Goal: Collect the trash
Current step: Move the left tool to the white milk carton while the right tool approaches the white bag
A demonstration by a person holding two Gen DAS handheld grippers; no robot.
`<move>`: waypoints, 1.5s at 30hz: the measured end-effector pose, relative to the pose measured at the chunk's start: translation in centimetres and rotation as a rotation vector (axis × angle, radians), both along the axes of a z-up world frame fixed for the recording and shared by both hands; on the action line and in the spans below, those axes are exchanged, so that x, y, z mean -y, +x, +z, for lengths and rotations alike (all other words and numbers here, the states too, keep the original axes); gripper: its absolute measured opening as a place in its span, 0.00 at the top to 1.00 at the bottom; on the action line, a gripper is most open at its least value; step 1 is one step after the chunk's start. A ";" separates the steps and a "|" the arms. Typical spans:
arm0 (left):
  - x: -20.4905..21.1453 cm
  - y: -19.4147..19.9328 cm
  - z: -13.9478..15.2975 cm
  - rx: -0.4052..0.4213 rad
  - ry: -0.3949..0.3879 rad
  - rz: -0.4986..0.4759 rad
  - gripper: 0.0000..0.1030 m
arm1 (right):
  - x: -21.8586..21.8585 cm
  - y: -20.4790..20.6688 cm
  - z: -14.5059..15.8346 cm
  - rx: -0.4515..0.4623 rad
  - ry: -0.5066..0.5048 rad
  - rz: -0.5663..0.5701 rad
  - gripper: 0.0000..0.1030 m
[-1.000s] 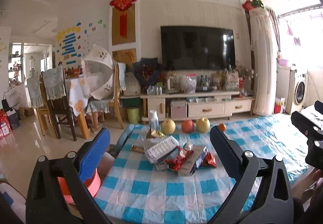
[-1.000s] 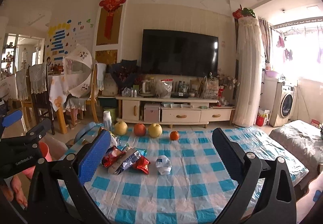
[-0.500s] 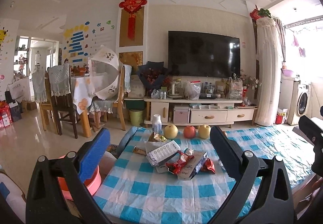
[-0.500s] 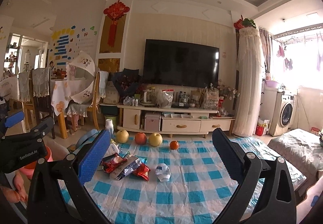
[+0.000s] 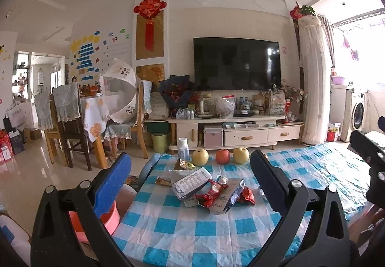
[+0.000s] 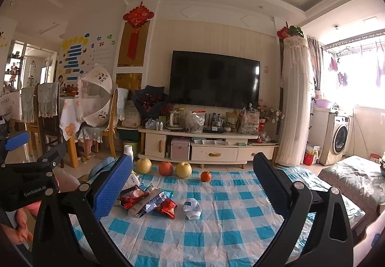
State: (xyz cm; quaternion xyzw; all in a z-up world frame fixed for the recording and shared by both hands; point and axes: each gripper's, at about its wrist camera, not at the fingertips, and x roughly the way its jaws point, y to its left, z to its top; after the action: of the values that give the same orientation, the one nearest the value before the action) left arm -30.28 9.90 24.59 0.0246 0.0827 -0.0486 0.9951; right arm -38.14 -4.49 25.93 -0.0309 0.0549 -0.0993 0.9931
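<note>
A heap of trash lies on the blue checked tablecloth (image 5: 168, 226): red snack wrappers (image 5: 211, 191), a silver foil bag (image 5: 227, 197), a white printed packet (image 5: 190, 181). In the right wrist view the same wrappers (image 6: 146, 198) lie left of a crumpled white plastic bottle (image 6: 192, 208). My left gripper (image 5: 192, 175) is open and empty, held above the near table edge, short of the heap. My right gripper (image 6: 192, 180) is open and empty, also back from the trash.
Two pears and an apple (image 5: 222, 156), an orange (image 6: 206, 176) and a white bottle (image 5: 183, 147) stand along the table's far edge. A pink bin (image 5: 105, 218) sits at the table's left. A TV cabinet (image 5: 240, 132) and dining chairs (image 5: 67, 122) stand beyond.
Both cameras have tilted upward and drawn slightly back; the table contents sit lower in view. Both grippers stay open and nothing on the table has moved.
</note>
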 end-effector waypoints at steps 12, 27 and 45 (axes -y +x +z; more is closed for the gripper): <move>1.1 0.9 -1.4 -0.002 0.037 -0.025 0.03 | 0.5 2.3 -2.0 -0.048 0.018 -0.004 0.04; 3.7 5.9 -8.3 -0.165 0.196 -0.151 0.03 | 5.3 10.0 -12.4 -0.354 0.246 0.123 0.04; 5.8 18.8 -16.7 -0.526 0.046 -0.294 0.25 | 14.4 21.5 -21.5 -0.593 0.607 0.145 0.04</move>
State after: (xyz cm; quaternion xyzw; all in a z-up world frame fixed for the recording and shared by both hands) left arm -11.44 4.07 7.89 0.0452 0.3344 -0.1951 0.9209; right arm -16.64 -18.88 4.42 0.2315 0.3623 0.0046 0.9028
